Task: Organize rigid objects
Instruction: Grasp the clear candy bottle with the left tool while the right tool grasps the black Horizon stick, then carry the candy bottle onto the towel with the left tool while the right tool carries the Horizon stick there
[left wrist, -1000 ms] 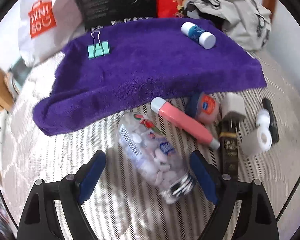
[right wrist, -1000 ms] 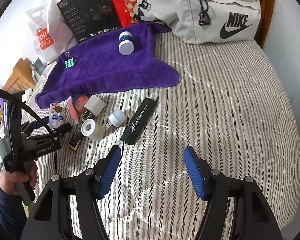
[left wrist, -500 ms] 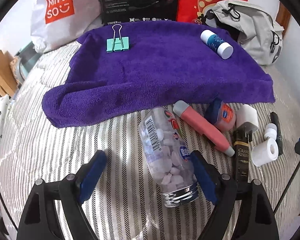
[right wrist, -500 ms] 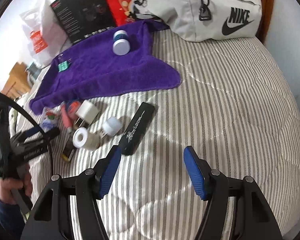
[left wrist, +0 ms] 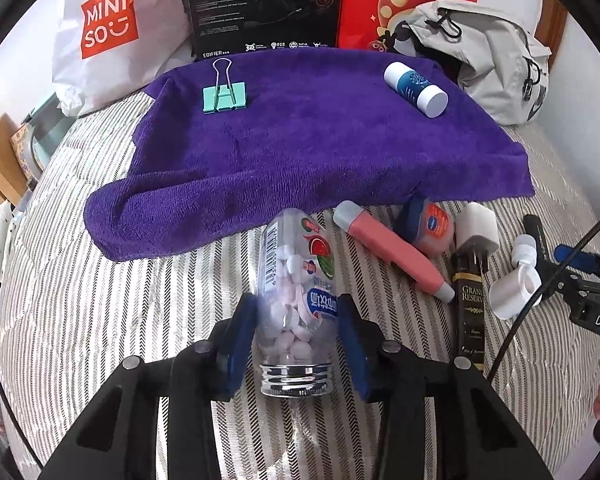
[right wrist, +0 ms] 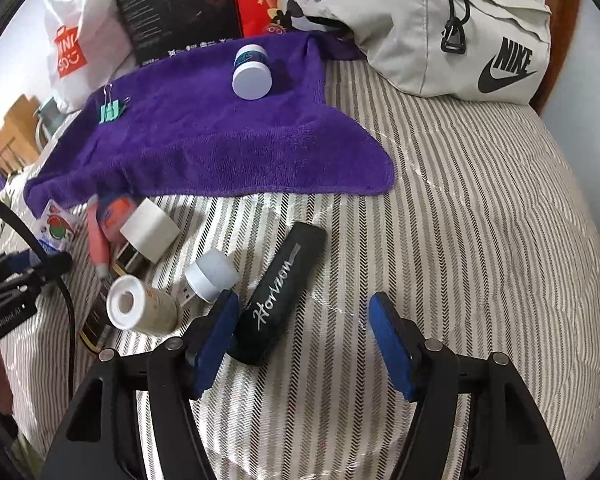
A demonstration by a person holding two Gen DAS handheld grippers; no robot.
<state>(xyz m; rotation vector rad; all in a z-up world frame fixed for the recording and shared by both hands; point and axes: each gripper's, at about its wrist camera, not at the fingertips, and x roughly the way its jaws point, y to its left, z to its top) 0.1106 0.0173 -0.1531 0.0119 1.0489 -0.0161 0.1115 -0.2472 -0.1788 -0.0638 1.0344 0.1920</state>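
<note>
Purple terry towel [left wrist: 320, 152] fills the upper middle of your left wrist view, spread over the striped bed quilt [left wrist: 100, 300]. At its upper left lies a mint-green binder clip [left wrist: 224, 94], and toward the upper right a white-and-blue capped tube [left wrist: 415, 89] rests on the same cloth. Low in the centre, your left hand-held gripper [left wrist: 298, 340] has its blue pads against both sides of a clear plastic bottle of pale tablets [left wrist: 296, 300], which lies on the quilt with its silver screw cap toward the camera and its far end touching the towel's edge. Just right of it you see a coral-pink tube with a grey tip [left wrist: 392, 256], a small round blue-lidded jar [left wrist: 430, 228], a white plug adapter [left wrist: 478, 226], a slim black box with gold lettering [left wrist: 470, 312] and a white tape roll [left wrist: 514, 288].

In your right wrist view, the same cluster sits at centre left, below the towel. Your right hand-held gripper [right wrist: 304, 336] is spread wide low in the frame; its left pad is just beside the near end of a black oblong case lettered "Horizon" [right wrist: 284, 292], its right pad well apart from it. A grey Nike bag [right wrist: 460, 28] occupies the upper right.
</note>
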